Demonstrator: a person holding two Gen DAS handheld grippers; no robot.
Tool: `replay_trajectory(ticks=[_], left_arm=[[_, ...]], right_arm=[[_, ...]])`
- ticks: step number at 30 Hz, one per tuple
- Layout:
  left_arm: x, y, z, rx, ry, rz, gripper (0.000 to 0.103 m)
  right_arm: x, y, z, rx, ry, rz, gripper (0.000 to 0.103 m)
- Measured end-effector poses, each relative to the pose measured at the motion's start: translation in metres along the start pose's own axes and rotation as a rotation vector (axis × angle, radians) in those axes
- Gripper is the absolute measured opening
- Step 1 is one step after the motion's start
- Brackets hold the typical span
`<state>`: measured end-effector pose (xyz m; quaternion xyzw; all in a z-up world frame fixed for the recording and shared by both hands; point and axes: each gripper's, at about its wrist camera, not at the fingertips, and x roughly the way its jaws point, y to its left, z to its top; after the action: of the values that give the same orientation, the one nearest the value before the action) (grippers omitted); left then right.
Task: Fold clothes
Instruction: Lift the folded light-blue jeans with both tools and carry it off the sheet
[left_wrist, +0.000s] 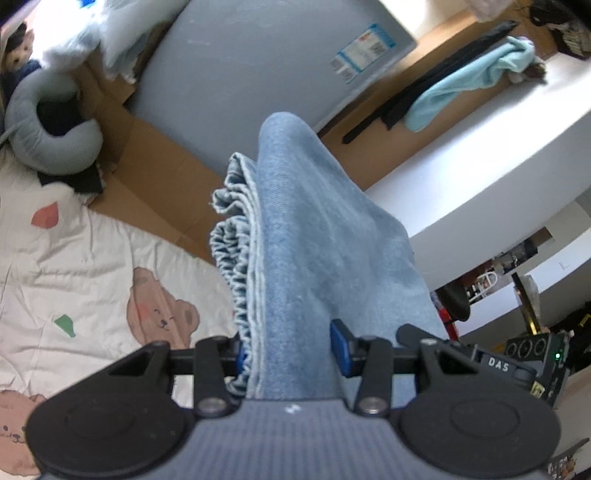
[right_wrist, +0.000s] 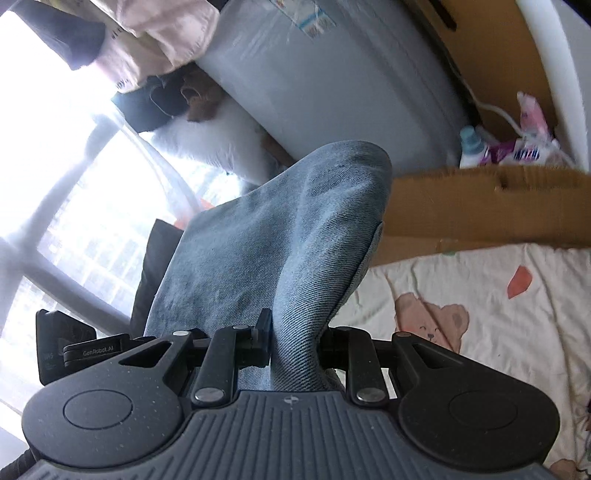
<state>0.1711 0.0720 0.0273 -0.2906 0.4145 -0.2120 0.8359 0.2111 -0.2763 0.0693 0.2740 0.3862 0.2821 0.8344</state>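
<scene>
**Left wrist view: both grippers clamped on blue denim above the bed**

In the left wrist view the left gripper is partly closed on a thick fold of the jeans, its blue pads pressing the cloth from both sides, with a gathered, puckered hem edge on the left. The denim rises up and away from the jaws. Below lies a bedsheet printed with bears, with cardboard beyond it.

In the right wrist view the right gripper is closed more narrowly on a thinner bunch of the same jeans, which are lifted above the bedsheet.
</scene>
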Motion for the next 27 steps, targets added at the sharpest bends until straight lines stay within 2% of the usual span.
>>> replay_trajectory(ticks=[12,18,27], left_arm=[[-0.017,-0.074,0.004,0.053,-0.015,-0.062,0.046],[-0.024,-0.113,0.0,0.087,-0.026,-0.092,0.046],[-0.006,-0.155,-0.017,0.092,-0.007,-0.141,0.046]], right_arm=[[-0.087,0.049,0.031,-0.103,-0.064,-0.085,0.022],[-0.128,0.052,0.037,-0.098,-0.107,-0.092,0.022],[-0.183,0.042,0.041,-0.101,-0.148,-0.139,0.022]])
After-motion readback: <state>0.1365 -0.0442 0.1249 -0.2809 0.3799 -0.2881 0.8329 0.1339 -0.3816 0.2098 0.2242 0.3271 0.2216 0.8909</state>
